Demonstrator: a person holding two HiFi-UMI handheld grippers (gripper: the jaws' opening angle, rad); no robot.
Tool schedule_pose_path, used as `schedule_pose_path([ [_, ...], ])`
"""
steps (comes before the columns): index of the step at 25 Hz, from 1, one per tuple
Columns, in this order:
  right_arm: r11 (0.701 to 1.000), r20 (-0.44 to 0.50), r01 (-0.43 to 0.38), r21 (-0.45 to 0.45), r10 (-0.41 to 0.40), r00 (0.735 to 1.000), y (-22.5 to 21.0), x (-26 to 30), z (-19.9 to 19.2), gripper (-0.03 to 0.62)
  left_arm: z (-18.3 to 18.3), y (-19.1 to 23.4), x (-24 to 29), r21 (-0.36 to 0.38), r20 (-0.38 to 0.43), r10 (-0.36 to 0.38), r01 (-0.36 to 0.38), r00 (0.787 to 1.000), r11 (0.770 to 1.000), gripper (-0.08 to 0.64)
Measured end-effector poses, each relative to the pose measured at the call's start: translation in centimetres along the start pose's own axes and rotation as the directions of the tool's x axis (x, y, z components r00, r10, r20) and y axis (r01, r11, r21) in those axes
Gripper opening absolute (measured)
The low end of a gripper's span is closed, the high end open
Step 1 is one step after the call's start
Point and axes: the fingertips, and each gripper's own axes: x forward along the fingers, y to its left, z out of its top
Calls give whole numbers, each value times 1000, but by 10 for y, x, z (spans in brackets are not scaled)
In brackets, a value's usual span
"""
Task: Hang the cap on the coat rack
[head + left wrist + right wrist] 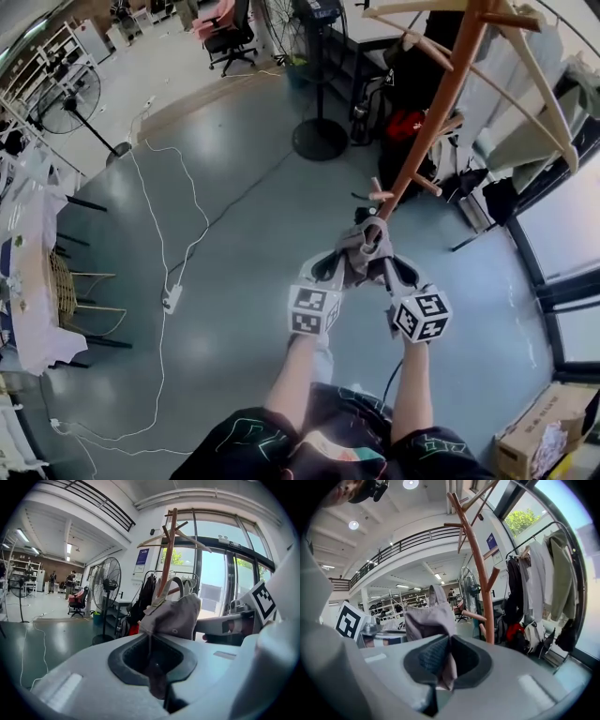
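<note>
In the head view both grippers hold a grey cap point(364, 246) up in front of me, just below the lowest pegs of the brown wooden coat rack point(441, 103). My left gripper point(330, 269) is shut on the cap's left edge and my right gripper point(394, 270) on its right edge. The left gripper view has the cap point(173, 616) bulging above the left gripper point(154, 670), cloth pinched in the jaws, the coat rack point(168, 541) behind. In the right gripper view the cap point(427, 619) rises from the right gripper point(443, 665), left of the coat rack point(480, 569); its back strap stands up near a peg.
A standing fan point(319, 94) is on the floor behind the rack. White cables point(164, 253) and a power strip point(172, 298) cross the floor at the left. A table with a chair point(70, 300) is at far left. Hanging clothes point(543, 588) fill the right; a cardboard box point(539, 436) sits lower right.
</note>
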Motion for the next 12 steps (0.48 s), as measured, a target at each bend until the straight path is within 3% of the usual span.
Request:
schedule_pose_path([
  [12,996,-65,84,12,-83,994,-28,39,3,26,-3,23,58,-53,-46,-76,73,996,996,29],
])
